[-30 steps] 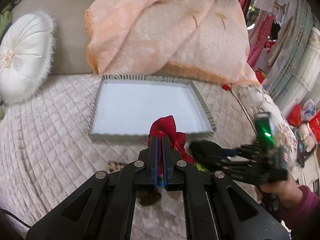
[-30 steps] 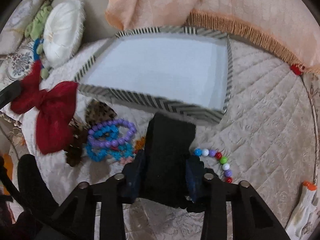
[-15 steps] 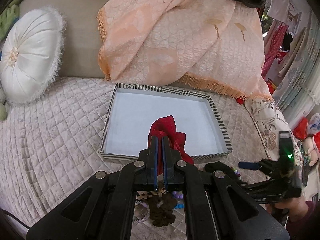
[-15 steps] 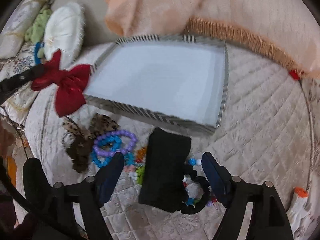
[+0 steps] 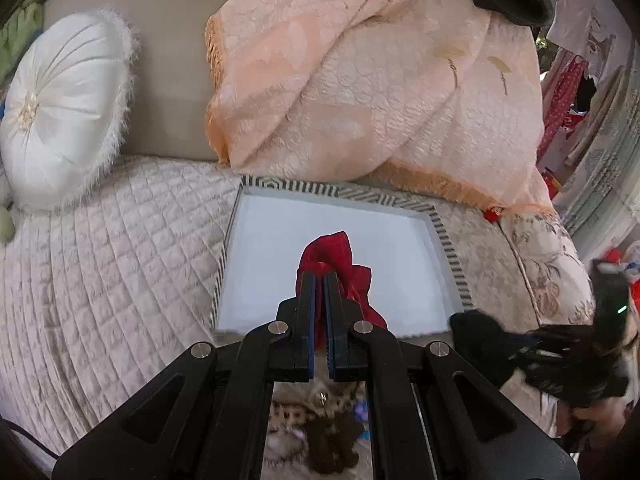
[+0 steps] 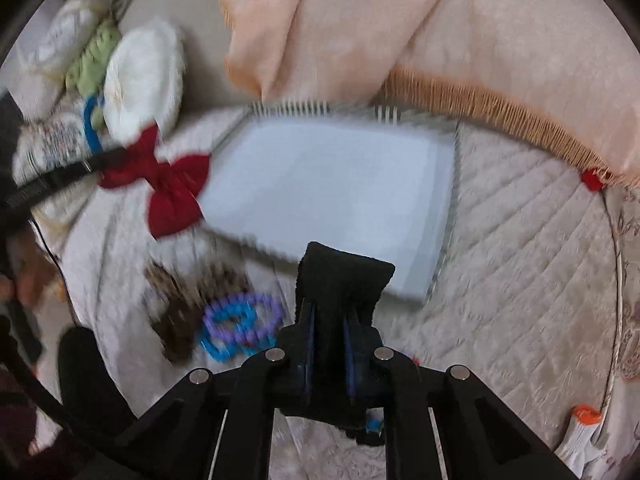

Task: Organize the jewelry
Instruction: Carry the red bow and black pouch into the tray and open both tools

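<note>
My left gripper (image 5: 319,276) is shut on a red fabric bow (image 5: 334,258) and holds it above the near part of a striped-rim tray (image 5: 336,194) with a white floor. In the right wrist view the red bow (image 6: 168,188) hangs at the tray's (image 6: 450,208) left corner. My right gripper (image 6: 328,310) has its jaws closing on a black cloth piece (image 6: 344,276), which its pads press, lifted off the bed just short of the tray's front rim. The same black cloth (image 5: 472,322) shows blurred at the right of the left wrist view.
Purple and blue bead bracelets (image 6: 240,324) and a leopard-print bow (image 6: 188,292) lie on the quilted bedcover in front of the tray. A round white cushion (image 5: 60,108) stands at the left. A peach blanket (image 5: 360,80) hangs over the tray's far side.
The right gripper opened wide around the black cloth lying on the bed, then shut on it again and rose. The left gripper carried the red bow forward over the tray.
</note>
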